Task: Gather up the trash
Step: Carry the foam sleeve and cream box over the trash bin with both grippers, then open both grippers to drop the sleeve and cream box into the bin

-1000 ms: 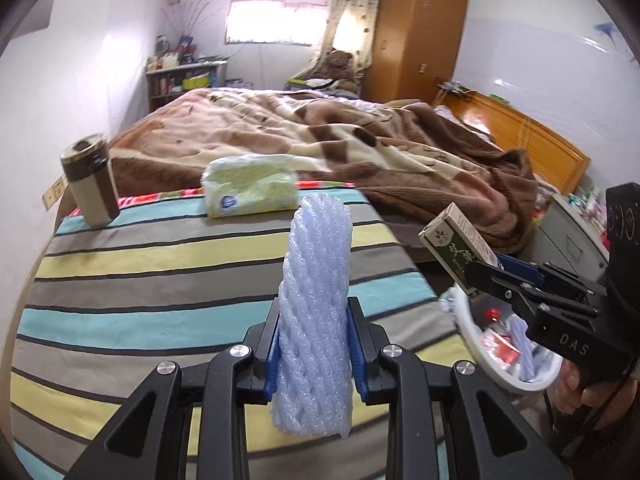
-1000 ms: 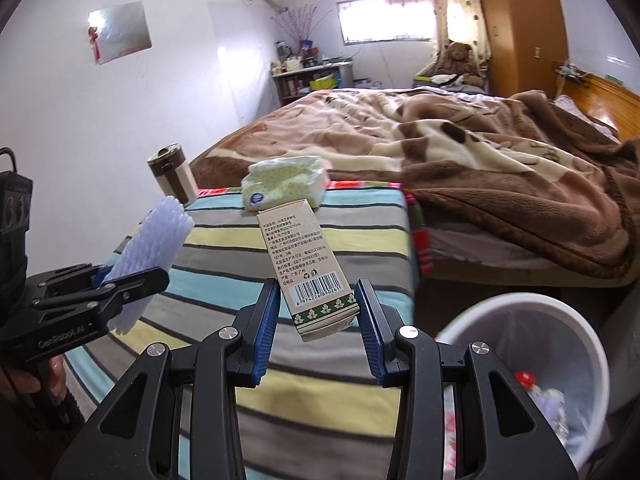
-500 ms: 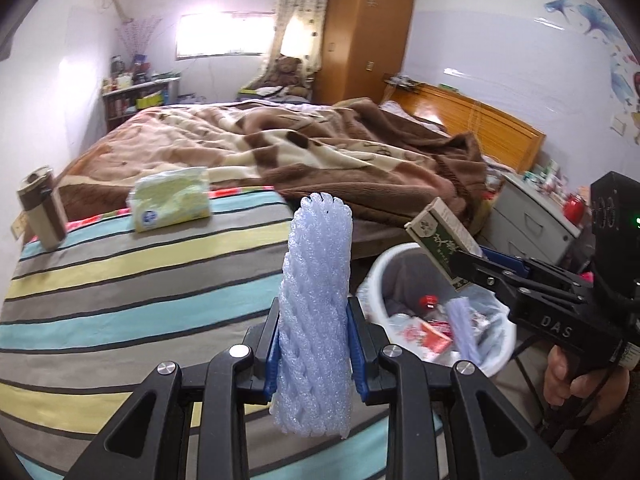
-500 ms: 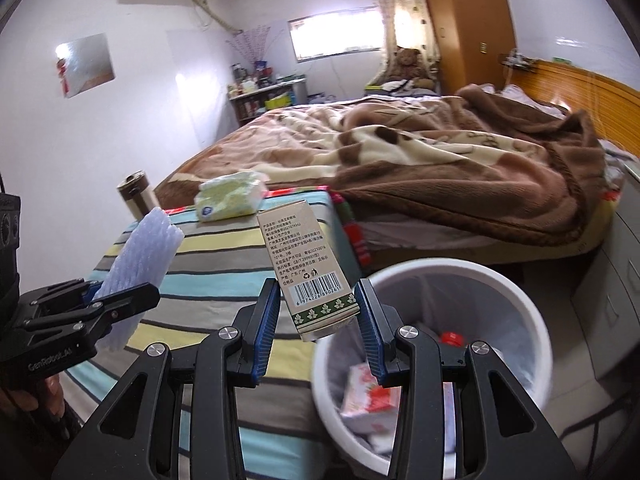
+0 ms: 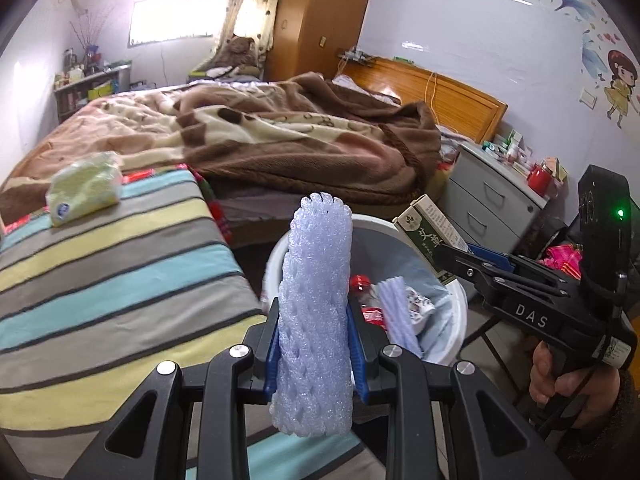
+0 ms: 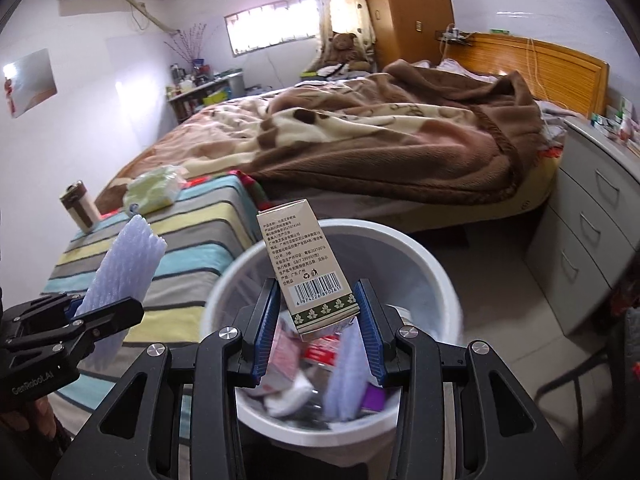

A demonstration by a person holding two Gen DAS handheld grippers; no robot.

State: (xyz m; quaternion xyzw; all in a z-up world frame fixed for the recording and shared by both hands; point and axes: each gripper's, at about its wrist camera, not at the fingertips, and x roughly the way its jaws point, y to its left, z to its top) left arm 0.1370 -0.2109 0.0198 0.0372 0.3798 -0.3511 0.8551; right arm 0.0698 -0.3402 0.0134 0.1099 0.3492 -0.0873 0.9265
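1. Pale lilac foam netting, a sleeve (image 5: 316, 320) standing upright, is sitting pinched between the blue pads of the left tongs (image 5: 316, 354); its top is rising well above them.
2. The right tongs (image 6: 318, 328) are gripping a small box (image 6: 308, 264) by its lower end, barcode facing the camera, the box leaning slightly left.
3. A white bin (image 6: 436, 276) is standing on the floor just beside the striped worktop (image 5: 100, 272); in the right wrist view the box is hanging over the bin's mouth.
4. In the left wrist view the sleeve is showing in front of the bin's near left rim; whether it is over the opening I cannot tell.
5. Red wrappers, paper and another foam sleeve are lying inside the bin.
6. A hand (image 5: 568, 380) is holding the right tongs' handle at the picture's right edge.
7. A green tissue pack (image 5: 84, 188) is lying at the worktop's far end, and a brown-and-cream cup (image 6: 80, 208) is standing near it at the far left corner.
8. A bed with a brown blanket (image 6: 400, 136) is lying beyond the worktop; grey drawers (image 6: 592, 240) are standing to the right.
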